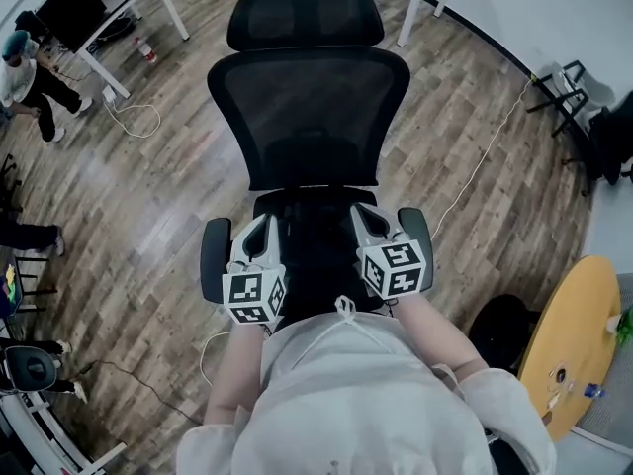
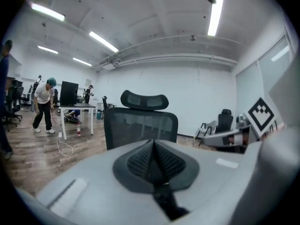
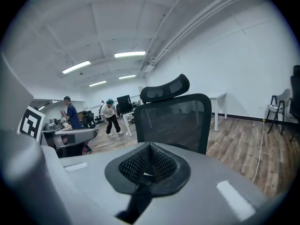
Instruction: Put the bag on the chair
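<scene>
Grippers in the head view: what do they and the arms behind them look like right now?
The left gripper and right gripper have pale grey, rounded shells with black textured pads. Each carries a white cube printed with black square markers. No cables show. The arms wear white sleeves that leave the forearms bare.

no words, numbers or brands can be read; only black-and-white square code patterns on the left white cube (image 1: pixel 255 298) and right white cube (image 1: pixel 396 268).

One overhead, two level, same chair (image 1: pixel 307 117)
</scene>
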`<state>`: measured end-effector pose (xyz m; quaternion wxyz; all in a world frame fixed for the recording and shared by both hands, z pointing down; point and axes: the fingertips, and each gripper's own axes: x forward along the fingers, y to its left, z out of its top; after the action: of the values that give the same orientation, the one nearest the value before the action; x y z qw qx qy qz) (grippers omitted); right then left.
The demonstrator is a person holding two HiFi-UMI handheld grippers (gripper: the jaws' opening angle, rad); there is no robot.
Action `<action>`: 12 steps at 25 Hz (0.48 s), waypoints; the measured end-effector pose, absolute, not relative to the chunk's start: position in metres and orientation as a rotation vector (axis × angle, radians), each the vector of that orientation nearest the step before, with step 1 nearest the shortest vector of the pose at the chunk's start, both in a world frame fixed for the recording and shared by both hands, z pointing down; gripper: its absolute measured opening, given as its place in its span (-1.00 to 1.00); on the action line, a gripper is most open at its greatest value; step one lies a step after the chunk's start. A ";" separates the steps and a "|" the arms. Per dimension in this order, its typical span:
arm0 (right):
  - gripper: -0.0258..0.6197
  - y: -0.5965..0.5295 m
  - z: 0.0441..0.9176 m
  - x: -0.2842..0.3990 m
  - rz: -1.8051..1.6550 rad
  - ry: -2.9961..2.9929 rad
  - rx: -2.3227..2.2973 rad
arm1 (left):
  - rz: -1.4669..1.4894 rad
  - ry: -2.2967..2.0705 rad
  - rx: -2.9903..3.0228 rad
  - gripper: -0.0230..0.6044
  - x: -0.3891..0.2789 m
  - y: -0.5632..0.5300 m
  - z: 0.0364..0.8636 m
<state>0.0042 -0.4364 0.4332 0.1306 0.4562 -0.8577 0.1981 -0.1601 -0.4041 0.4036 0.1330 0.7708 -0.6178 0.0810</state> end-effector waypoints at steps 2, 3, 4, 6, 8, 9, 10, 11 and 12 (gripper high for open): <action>-0.92 -0.441 0.411 0.005 0.553 -2.532 1.337 | 0.182 -1.804 2.283 -0.91 -0.156 -0.409 0.376; -0.93 -0.442 0.400 0.006 0.544 -2.553 1.342 | 0.155 -1.804 2.302 -0.91 -0.154 -0.410 0.363; -0.93 -0.442 0.390 0.007 0.533 -2.574 1.345 | 0.131 -1.802 2.318 -0.91 -0.152 -0.411 0.352; -0.93 -0.441 0.374 0.009 0.500 -2.605 1.346 | 0.099 -1.806 2.353 -0.91 -0.147 -0.411 0.332; -0.93 -0.440 0.363 0.012 0.474 -2.621 1.348 | 0.087 -1.824 2.387 -0.91 -0.143 -0.410 0.316; -0.93 -0.440 0.360 0.013 0.472 -2.624 1.349 | 0.083 -1.831 2.397 -0.91 -0.141 -0.410 0.312; -0.93 -0.440 0.359 0.015 0.477 -2.624 1.351 | 0.079 -1.832 2.400 -0.91 -0.139 -0.410 0.309; -0.93 -0.440 0.359 0.018 0.483 -2.622 1.353 | 0.073 -1.829 2.399 -0.91 -0.137 -0.409 0.307; -0.93 -0.441 0.359 0.020 0.489 -2.619 1.354 | 0.068 -1.826 2.396 -0.91 -0.135 -0.409 0.307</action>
<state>0.0205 -0.4408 0.3592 0.0762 0.4517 -0.8738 0.1632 -0.1349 -0.4093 0.3065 0.0644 0.7935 -0.6047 0.0224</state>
